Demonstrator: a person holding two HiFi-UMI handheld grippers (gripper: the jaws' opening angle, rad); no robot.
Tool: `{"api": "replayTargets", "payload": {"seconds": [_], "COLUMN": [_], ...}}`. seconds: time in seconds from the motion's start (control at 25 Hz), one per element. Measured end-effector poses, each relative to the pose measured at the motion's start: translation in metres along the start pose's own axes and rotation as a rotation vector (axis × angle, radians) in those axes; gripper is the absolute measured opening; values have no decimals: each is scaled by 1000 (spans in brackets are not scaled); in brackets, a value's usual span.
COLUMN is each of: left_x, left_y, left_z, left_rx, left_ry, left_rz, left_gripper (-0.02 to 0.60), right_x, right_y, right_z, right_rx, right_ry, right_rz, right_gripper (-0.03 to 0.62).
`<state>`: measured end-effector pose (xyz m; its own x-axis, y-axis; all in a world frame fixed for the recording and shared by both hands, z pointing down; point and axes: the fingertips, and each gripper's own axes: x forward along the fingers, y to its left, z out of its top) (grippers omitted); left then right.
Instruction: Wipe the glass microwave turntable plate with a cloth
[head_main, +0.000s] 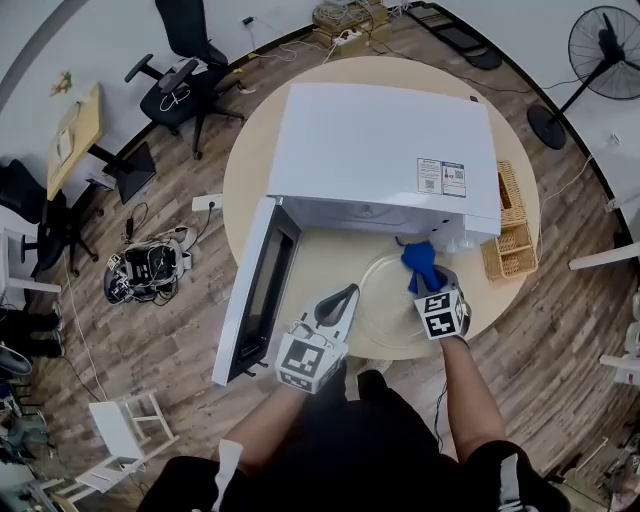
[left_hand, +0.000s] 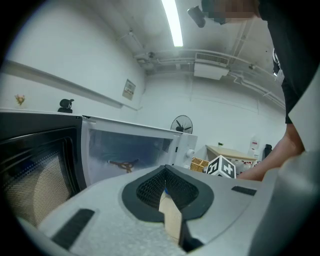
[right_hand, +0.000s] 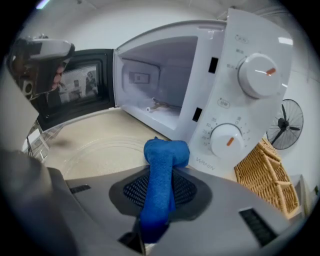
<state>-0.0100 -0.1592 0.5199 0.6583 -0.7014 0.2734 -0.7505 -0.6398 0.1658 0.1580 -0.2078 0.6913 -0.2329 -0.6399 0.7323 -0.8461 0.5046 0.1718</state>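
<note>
Tabletop (head_main: 330, 250): we see a round, light wood surface carrying a white microwave (head_main: 380, 150), which sits across its middle.
Microwave door (head_main: 262, 290): swung fully open to the person's left. In the right gripper view the cavity is lit and open, with two dials (right_hand: 257, 75) stacked on the control panel.
Turntable plate (head_main: 385, 300): we find the clear glass plate lying flat on the tabletop, just in front of the microwave opening and outside the cavity. In the right gripper view its rim (right_hand: 100, 150) shows as a faint ring on the beige surface.
Cloth (head_main: 417, 260): blue and bunched into a roll. It is at the far right part of the plate, close to the microwave's front edge. We cannot tell whether it touches the glass.
Right gripper (head_main: 428, 278): held over the right side of the plate, pointing at the control panel.
Right claw: clenched on the cloth (right_hand: 162, 170), which runs along the seam between the two jaws and bulges past their tips.
Left gripper (head_main: 350, 290): positioned between the open door and the left rim of the plate, tip just beside that rim.
Left claw: drawn together in the left gripper view (left_hand: 165, 172), with only a thin beige sliver showing along the seam. We make out nothing held in it.
Wicker baskets (head_main: 510, 250): on the tabletop at the microwave's right side.
Surroundings: a standing fan (head_main: 605, 40) and an office chair (head_main: 185, 80) are on the wooden floor, well apart from the tabletop.
</note>
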Motion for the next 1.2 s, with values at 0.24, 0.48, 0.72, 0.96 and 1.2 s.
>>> {"api": "replayTargets", "payload": {"seconds": [0.24, 0.48, 0.72, 0.96, 1.2], "left_x": [-4, -8, -14, -17, -14], "left_y": [2, 1, 6, 9, 5], "left_z": [5, 10, 6, 5, 6], "left_rx": [-7, -7, 1, 7, 15], "left_ry": [-17, -32, -21, -12, -13], "left_rz": [12, 14, 29, 39, 29], "left_gripper": [5, 5, 5, 5, 5], "right_x": [-29, -43, -36, -22, -14], "right_y": [26, 68, 125, 164, 163], "right_z": [23, 31, 31, 15, 10], "right_rx": [6, 44, 28, -171, -198], "right_ry": [-110, -125, -123, -36, -6], "right_rz": [78, 193, 306, 320, 265], "right_gripper": [74, 75, 77, 77, 77]}}
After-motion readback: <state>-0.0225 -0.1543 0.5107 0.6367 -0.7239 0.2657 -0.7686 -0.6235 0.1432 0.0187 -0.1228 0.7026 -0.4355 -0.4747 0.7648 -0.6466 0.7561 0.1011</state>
